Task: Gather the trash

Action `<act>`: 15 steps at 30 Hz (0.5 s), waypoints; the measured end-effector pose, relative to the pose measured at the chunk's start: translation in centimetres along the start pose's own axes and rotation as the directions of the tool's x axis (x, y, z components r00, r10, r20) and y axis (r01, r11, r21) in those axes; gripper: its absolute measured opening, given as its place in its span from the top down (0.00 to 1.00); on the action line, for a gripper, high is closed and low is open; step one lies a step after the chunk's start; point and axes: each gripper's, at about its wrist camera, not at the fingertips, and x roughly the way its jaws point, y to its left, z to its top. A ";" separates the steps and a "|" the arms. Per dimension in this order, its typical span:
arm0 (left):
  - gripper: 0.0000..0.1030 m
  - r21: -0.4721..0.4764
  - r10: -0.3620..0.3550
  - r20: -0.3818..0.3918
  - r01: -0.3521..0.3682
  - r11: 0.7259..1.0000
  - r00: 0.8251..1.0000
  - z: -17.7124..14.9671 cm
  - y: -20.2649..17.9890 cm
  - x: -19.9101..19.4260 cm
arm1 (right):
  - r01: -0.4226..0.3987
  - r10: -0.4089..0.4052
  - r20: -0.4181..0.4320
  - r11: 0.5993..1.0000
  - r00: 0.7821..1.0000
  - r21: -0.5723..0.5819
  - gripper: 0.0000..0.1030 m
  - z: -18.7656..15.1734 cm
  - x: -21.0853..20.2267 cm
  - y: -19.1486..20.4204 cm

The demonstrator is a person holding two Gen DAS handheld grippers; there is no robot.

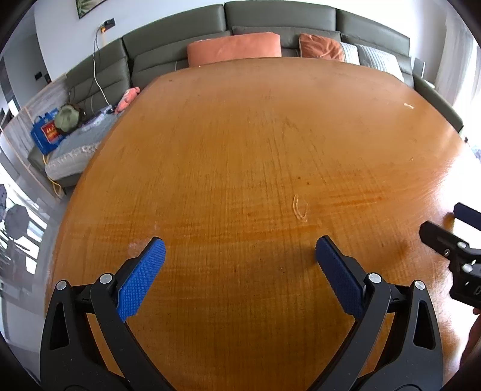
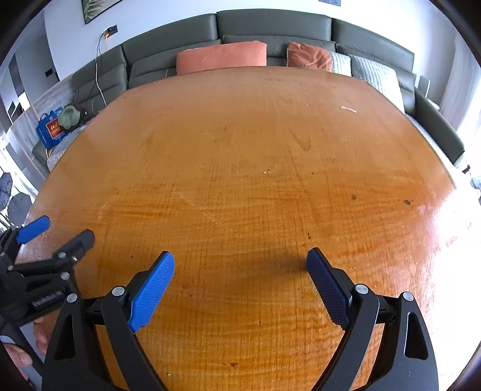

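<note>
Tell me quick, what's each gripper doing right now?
Left gripper: open, holding nothing.
Right gripper: open, holding nothing.

Left gripper (image 1: 240,249), right gripper (image 2: 240,263): black triangular-cutout arms, silver pivot screws, blue textured pads (image 1: 142,278); white lettering on left gripper's body.

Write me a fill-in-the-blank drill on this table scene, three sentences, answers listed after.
1. Both the left gripper and the right gripper have their jaws ____.
2. The small pale scrap lies on the wooden ____, near its far right edge.
3. The long cushion on the grey sofa behind the table is ____ in colour.

Missing words: open; table; orange
</note>
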 end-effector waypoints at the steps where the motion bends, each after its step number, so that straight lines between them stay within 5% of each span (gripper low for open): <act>1: 0.06 -0.009 -0.006 -0.001 0.006 1.000 1.000 0.1 0.1 0.0 | 0.006 -0.006 0.001 1.000 1.000 -0.006 0.08 -0.1 0.0 0.1; 15: 0.06 -0.064 -0.064 -0.029 0.063 0.996 0.997 -0.3 1.4 0.4 | 0.024 -0.024 0.010 0.999 1.000 -0.024 0.03 -0.6 0.1 0.4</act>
